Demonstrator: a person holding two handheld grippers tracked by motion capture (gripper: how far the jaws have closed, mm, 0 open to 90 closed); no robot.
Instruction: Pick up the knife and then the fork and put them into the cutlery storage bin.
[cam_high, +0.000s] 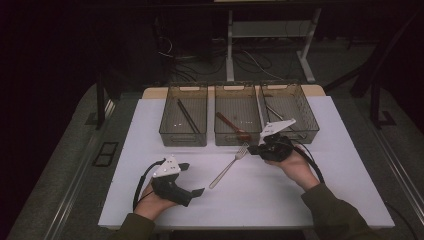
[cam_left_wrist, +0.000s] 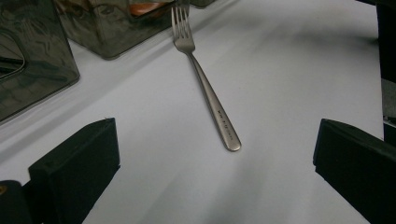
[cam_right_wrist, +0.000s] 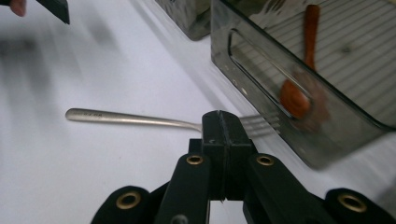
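surface: white table (cam_high: 150, 200) | on it: fork (cam_high: 227, 166), three smoked bins (cam_high: 184, 135) side by side at back

left bin (cam_high: 183, 115): dark stick | middle bin (cam_high: 237, 116): brown spoon (cam_right_wrist: 299, 88) | right bin (cam_high: 290, 111): cutlery

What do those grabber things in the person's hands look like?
Each hand-held gripper, left and right, is black, with two chunky square-ended jaws and a pale grey three-cornered plate on top. A black cable loops back from each. Brass-coloured rivets dot the right one's linkage. The person wears dark olive sleeves.
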